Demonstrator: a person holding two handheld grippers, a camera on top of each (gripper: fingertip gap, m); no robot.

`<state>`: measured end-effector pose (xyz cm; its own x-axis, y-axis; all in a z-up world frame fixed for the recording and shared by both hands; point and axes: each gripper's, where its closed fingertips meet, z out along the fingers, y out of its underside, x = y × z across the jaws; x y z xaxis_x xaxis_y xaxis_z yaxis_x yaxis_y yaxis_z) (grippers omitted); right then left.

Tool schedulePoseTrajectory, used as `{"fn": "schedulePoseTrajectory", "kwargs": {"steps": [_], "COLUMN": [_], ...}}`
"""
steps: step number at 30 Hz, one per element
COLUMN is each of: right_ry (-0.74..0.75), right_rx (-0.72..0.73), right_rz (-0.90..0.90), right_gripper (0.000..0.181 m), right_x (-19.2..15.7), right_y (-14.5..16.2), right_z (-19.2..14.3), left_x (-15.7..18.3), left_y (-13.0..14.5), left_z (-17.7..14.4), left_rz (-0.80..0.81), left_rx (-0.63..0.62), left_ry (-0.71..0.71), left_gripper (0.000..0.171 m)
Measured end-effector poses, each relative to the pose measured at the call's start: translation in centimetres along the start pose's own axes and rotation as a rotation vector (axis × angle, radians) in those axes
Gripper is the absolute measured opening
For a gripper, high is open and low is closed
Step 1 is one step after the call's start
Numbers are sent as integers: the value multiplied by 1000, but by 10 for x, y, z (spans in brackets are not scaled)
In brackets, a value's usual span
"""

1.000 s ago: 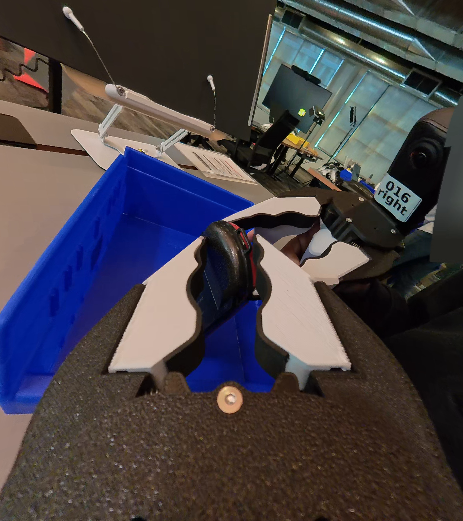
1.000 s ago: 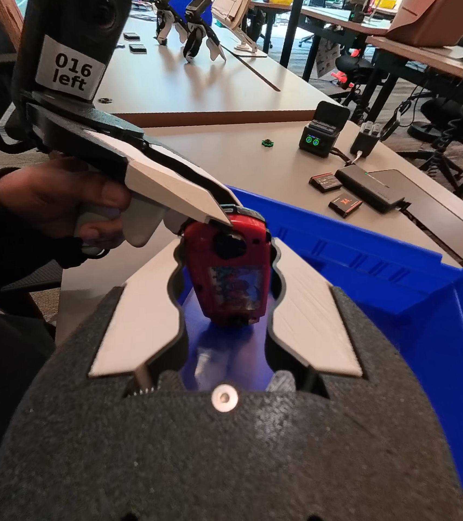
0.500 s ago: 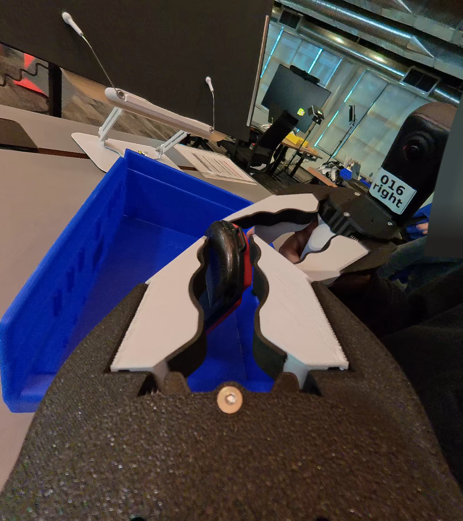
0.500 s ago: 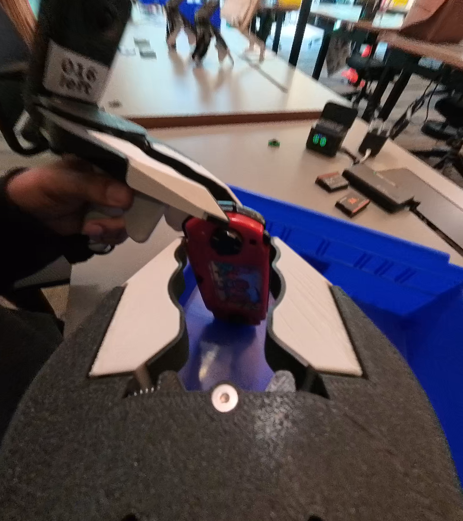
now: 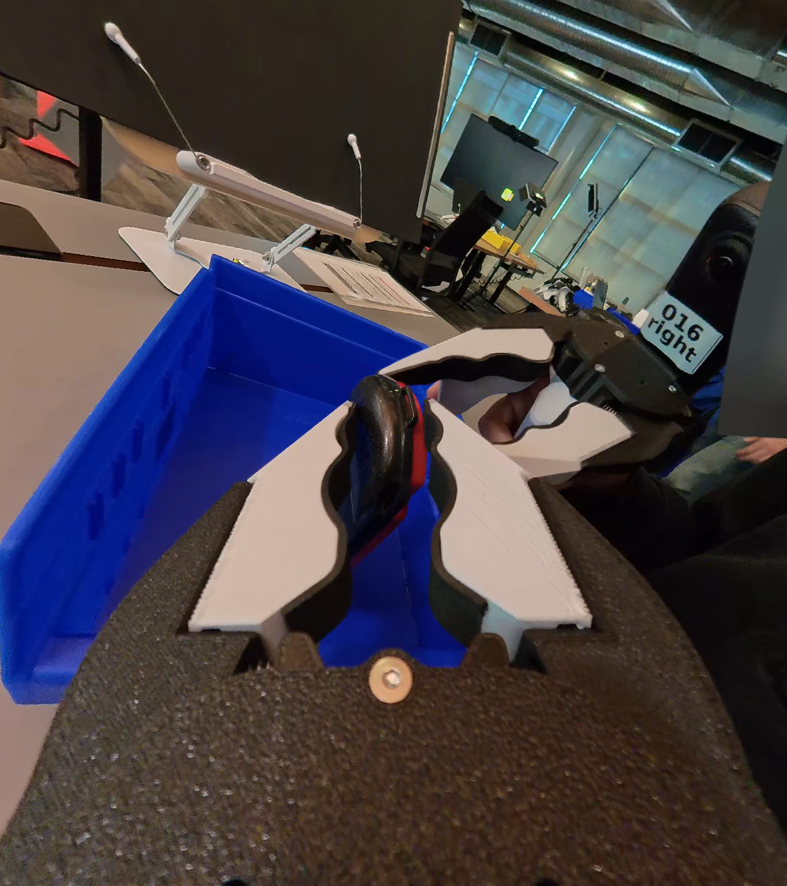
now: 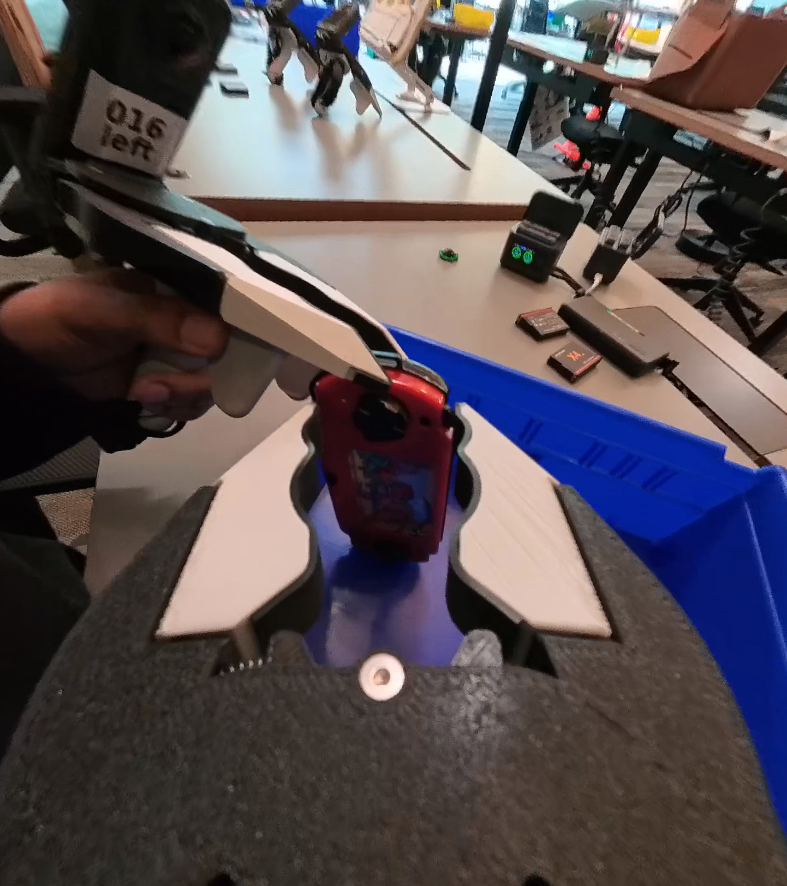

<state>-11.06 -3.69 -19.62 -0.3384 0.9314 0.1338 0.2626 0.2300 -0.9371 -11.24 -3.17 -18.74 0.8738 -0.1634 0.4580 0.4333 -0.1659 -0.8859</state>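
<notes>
1. A small red gadget [image 6: 387,462] with a black back and a colourful picture on its face is held above the inside of a blue bin [image 5: 152,431].
2. The left gripper [image 5: 389,412] is clenched on the gadget: its top end is pinched between the two white fingers [image 5: 286,503], front against one and black back against the other.
3. In the right wrist view the left gripper [image 6: 372,371] is seen coming in from the upper left, with its tips at the gadget's top edge and a hand [image 6: 109,335] wrapped around its handle.
4. The right gripper [image 6: 384,417] has its fingers [image 6: 516,518] on either side of the gadget; the right one is touching its edge, but whether the left one presses on it cannot be told.
5. The bin stands on a grey table [image 6: 406,278].
6. Beyond the bin, a black charging case [image 6: 538,244] with green lights, a flat black box [image 6: 614,335] and two small black packs [image 6: 573,357] lie on the table.
7. A white stand [image 5: 257,206] is seen behind the bin in the left wrist view.
</notes>
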Motion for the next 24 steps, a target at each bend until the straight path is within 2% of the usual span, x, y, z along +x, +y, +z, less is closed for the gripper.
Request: {"fn": "schedulePoseTrajectory", "kwargs": {"steps": [3,8,15,20,24], "right_ry": [-49,-13,-14,39,178], "right_rx": [61,30,43,66,44], "right_rz": [29,59,1,-21,-108], "right_gripper": [52,52,51,46,37], "right_x": [-5,4,-9,-7,2], "right_y": [-10,1,-2,-5,-3], "right_z": [-6,-5,-1,3,6], "left_x": [-2,-4,-7,-9,-9], "left_y": [-1,-2,-3,-3,-4], "left_z": [-1,-2,-2,-3,-1], "left_rz": [-6,-3,-12,-20,-24], "left_rx": [7,10,19,25,33], "left_ry": [-8,-20,-27,-42,-58], "left_gripper": [27,27,27,27,27]}}
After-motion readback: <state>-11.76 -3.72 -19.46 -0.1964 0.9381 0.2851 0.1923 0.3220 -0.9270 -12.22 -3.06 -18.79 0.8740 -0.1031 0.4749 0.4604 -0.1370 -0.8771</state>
